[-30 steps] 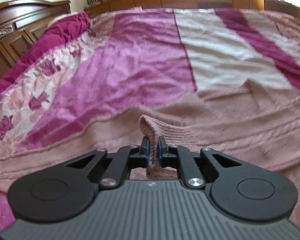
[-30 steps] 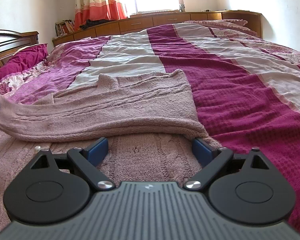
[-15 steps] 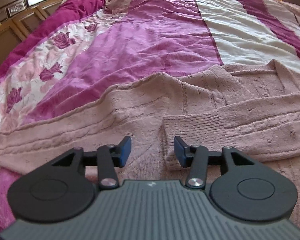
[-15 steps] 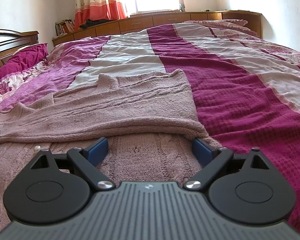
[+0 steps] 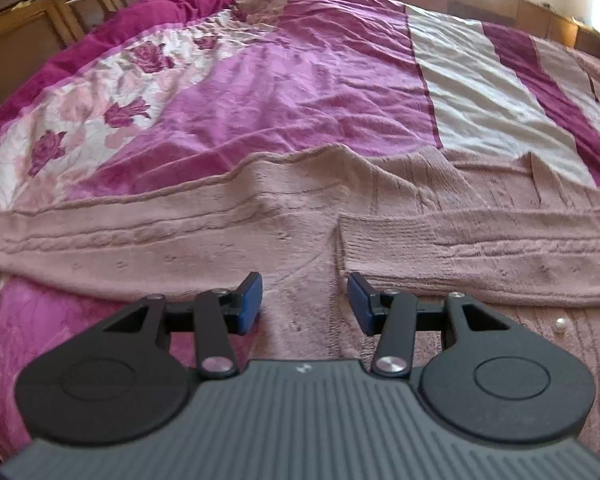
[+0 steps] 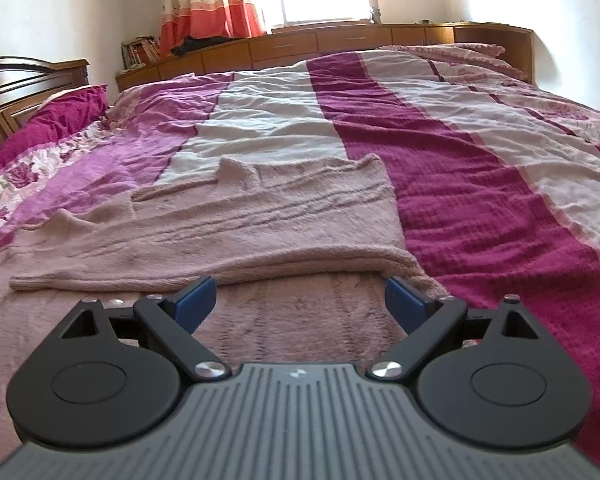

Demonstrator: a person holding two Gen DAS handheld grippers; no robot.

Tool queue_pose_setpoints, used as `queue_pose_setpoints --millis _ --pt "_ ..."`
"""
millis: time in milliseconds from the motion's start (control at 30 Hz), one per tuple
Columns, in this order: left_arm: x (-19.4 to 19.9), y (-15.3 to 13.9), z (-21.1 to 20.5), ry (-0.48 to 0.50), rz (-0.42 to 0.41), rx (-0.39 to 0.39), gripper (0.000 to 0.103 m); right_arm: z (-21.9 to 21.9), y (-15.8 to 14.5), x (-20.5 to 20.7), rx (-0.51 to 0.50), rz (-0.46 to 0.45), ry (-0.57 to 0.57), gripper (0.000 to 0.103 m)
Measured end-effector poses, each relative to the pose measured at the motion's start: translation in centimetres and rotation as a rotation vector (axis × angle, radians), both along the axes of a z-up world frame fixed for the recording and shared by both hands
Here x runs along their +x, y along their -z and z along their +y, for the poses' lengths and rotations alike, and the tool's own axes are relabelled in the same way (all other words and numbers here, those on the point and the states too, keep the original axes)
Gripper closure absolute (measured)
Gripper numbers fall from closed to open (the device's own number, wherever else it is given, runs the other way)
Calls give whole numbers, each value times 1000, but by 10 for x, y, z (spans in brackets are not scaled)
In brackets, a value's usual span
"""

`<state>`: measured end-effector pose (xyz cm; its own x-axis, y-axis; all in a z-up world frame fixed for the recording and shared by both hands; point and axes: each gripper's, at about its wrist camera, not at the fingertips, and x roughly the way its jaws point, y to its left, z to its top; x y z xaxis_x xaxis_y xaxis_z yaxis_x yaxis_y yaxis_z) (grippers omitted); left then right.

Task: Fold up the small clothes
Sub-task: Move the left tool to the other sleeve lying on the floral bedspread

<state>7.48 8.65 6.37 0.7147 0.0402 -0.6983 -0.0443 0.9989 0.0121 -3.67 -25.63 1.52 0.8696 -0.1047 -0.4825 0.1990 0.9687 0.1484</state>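
A dusty-pink knit cardigan [image 5: 284, 240] lies spread on the bed. One sleeve [image 5: 480, 248] is folded across its body, its ribbed cuff [image 5: 364, 240] lying flat just ahead of my left gripper [image 5: 304, 300]. The left gripper is open and empty, low over the knit. In the right wrist view the cardigan [image 6: 240, 232] shows with the folded sleeve lying across it. My right gripper [image 6: 298, 300] is open and empty, resting low over the cardigan's near part.
The bed carries a magenta, pink and cream striped cover [image 6: 480, 184] with a rose print [image 5: 100, 120] at the left. A wooden headboard [image 5: 40, 12] stands at the left, low cabinets [image 6: 340, 40] and curtains at the far side. A pearl button [image 5: 559, 324] shows on the cardigan.
My left gripper, shut on the sleeve cuff a second ago, has opened and let it drop flat on the cardigan, then drawn back a little. The right gripper has stayed still.
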Motion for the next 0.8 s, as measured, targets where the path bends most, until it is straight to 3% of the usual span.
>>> queue_pose_setpoints --millis 267,333,400,800 --pt "-20 -17 25 -55 -8 -29 54 15 -30 -11 64 -16 -53 8" --pt "-25 -21 31 -72 -14 -27 48 18 -36 -14 89 -18 -65 8" --pt "-31 -24 37 -92 -23 -26 34 23 -41 -17 111 -22 -76 8" --pt "-62 -32 85 -195 -32 43 32 48 -56 -29 134 -12 -136 8"
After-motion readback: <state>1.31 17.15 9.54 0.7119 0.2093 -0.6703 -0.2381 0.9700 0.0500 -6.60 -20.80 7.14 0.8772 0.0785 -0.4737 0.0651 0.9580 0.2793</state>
